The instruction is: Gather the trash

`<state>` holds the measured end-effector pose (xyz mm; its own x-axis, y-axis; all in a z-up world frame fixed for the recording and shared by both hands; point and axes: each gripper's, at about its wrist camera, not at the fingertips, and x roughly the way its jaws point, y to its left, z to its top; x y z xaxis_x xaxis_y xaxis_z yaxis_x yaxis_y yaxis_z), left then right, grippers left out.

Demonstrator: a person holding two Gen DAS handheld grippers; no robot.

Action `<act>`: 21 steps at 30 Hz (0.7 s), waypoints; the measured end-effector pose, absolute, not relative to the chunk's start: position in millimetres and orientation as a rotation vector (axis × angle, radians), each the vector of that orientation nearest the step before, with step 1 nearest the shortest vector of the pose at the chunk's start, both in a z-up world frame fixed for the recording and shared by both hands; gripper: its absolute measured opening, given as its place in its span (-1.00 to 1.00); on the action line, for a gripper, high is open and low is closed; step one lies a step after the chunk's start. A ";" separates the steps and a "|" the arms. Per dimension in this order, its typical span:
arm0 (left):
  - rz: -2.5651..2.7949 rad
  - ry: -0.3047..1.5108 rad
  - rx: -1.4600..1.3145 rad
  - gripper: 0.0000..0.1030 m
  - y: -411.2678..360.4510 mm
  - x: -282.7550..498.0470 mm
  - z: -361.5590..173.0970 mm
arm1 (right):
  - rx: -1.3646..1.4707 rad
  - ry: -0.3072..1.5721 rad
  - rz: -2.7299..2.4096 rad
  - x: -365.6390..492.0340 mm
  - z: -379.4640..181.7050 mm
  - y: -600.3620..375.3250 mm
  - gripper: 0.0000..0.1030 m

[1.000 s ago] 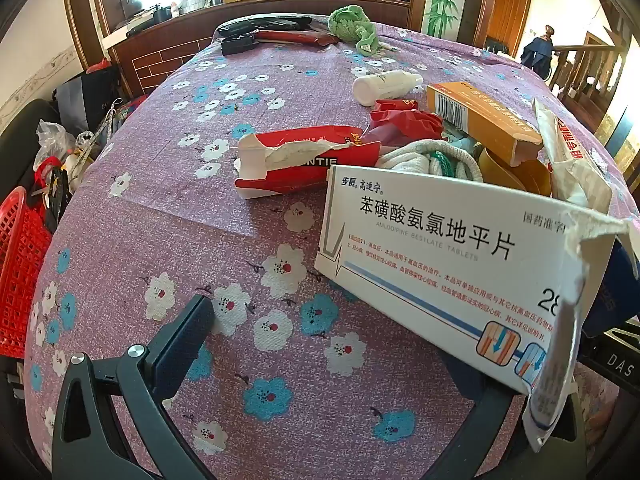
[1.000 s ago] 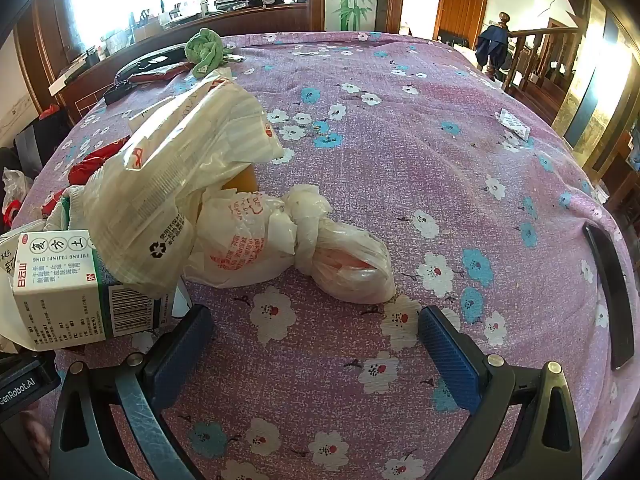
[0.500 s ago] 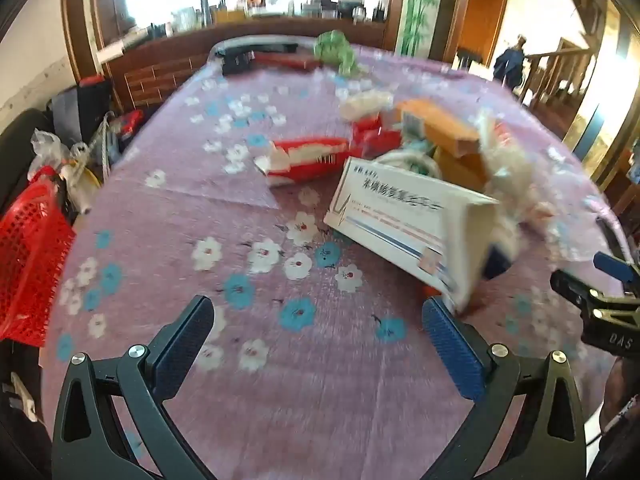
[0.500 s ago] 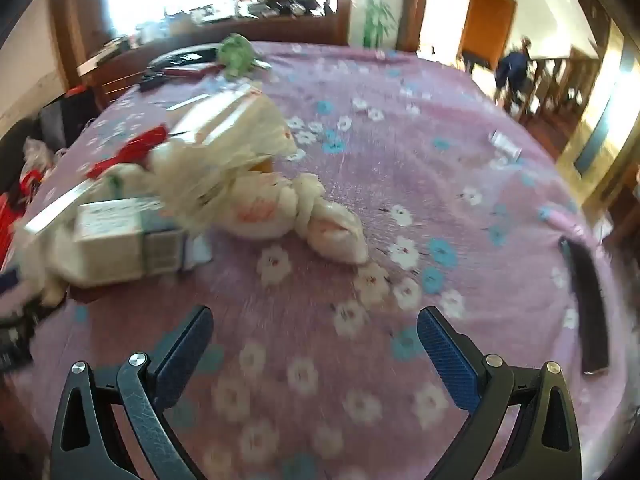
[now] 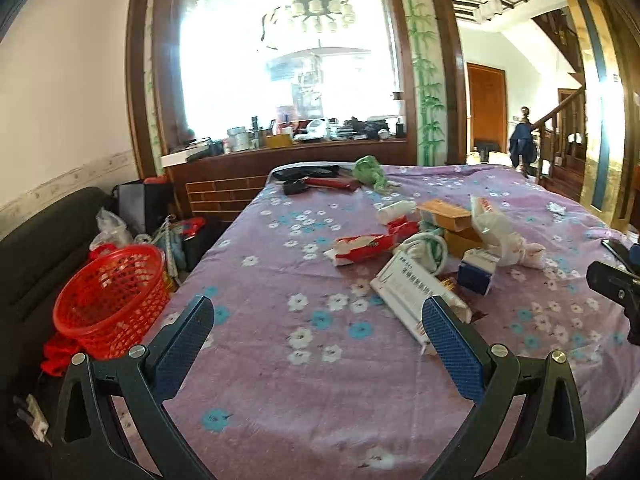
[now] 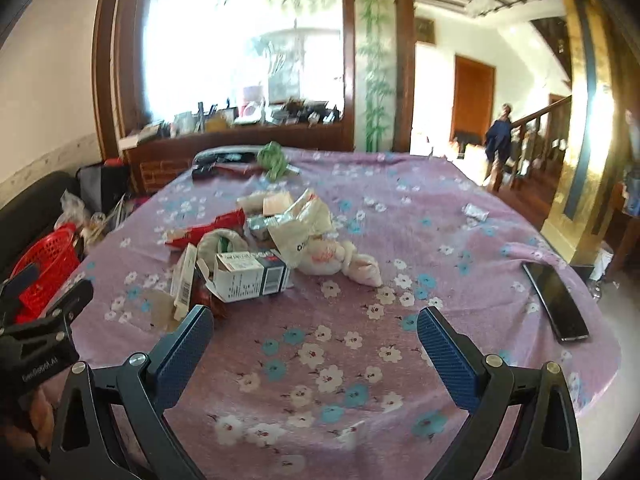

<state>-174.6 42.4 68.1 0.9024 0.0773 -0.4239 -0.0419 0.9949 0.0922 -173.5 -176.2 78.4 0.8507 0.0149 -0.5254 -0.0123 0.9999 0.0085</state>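
Both the left gripper (image 5: 318,322) and the right gripper (image 6: 314,332) hover spread wide and empty above the table (image 5: 304,392). The trash (image 6: 256,252) lies heaped mid-table, so collection looks barely begun. The red basket (image 5: 110,300) stands beside the table's left edge. Its inside is hard to make out; box labels blur.
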 end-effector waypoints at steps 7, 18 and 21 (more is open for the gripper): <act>0.051 0.432 0.085 1.00 42.6 -179.1 66.2 | -0.041 0.567 -0.008 -173.4 75.9 -165.9 0.99; 0.055 0.436 0.088 1.00 44.6 -181.0 63.5 | -0.061 0.579 -0.043 -172.3 72.9 -165.3 1.00; 0.057 0.436 0.088 1.00 44.1 -181.2 62.4 | -0.056 0.584 -0.044 -171.1 72.9 -165.6 0.99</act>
